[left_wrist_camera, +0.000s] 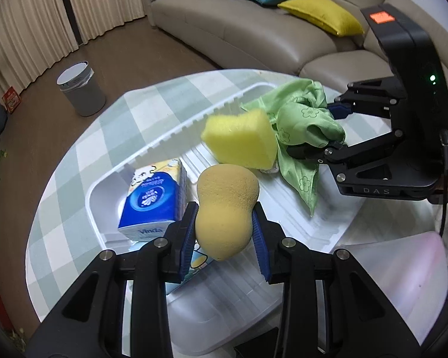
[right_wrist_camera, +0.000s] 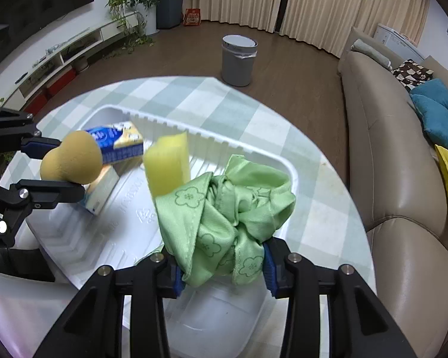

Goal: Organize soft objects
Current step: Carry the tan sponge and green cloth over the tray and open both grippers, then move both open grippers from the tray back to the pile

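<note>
Holding over the white tray (left_wrist_camera: pixel 152 146), left gripper (left_wrist_camera: pixel 224 232) pinches the tan beauty sponge (left_wrist_camera: pixel 224 208) at its waist, jaws narrow; it may squirt out or land on the tissue packs (left_wrist_camera: pixel 152 200) below. Yellow sponge (left_wrist_camera: pixel 242 140) looks blurred mid-tray, could bounce over the rim. Right gripper (right_wrist_camera: pixel 221 268), nearly closed, clamps the green cloth (right_wrist_camera: pixel 227 217); trailing folds may snag. Bare tray floor between them.

Even indoor light, fisheye-bent edges (dark corners), slight blur.
</note>
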A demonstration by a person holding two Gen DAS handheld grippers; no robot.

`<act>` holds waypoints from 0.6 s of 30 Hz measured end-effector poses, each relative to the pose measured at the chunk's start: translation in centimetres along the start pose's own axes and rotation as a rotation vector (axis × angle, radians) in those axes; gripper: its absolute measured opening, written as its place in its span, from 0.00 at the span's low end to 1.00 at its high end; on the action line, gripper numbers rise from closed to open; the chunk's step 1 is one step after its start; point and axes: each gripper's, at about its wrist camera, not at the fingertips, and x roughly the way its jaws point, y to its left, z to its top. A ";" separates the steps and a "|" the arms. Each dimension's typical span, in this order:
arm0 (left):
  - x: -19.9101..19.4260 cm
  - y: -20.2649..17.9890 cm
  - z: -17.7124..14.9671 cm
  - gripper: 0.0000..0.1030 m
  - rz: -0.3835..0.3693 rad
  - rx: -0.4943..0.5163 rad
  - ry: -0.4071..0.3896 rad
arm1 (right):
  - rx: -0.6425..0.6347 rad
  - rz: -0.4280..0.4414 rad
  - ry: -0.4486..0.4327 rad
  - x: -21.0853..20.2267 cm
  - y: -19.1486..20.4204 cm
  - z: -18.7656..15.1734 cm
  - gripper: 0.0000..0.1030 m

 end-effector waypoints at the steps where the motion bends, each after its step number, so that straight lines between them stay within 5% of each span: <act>1: 0.2 -0.1 0.0 0.36 0.004 0.006 0.008 | -0.003 0.000 0.000 0.1 0.1 -0.1 0.45; 6: 0.5 0.2 0.2 0.69 0.029 0.001 0.005 | 0.004 -0.004 -0.002 0.5 0.3 -0.1 0.57; 14: -1.4 1.0 0.4 0.73 0.012 -0.026 -0.047 | -0.021 0.013 -0.042 -0.8 0.8 -0.6 0.94; 18: -3.2 1.0 0.4 0.81 0.011 -0.032 -0.089 | -0.030 0.003 -0.063 -1.9 0.8 -0.7 0.98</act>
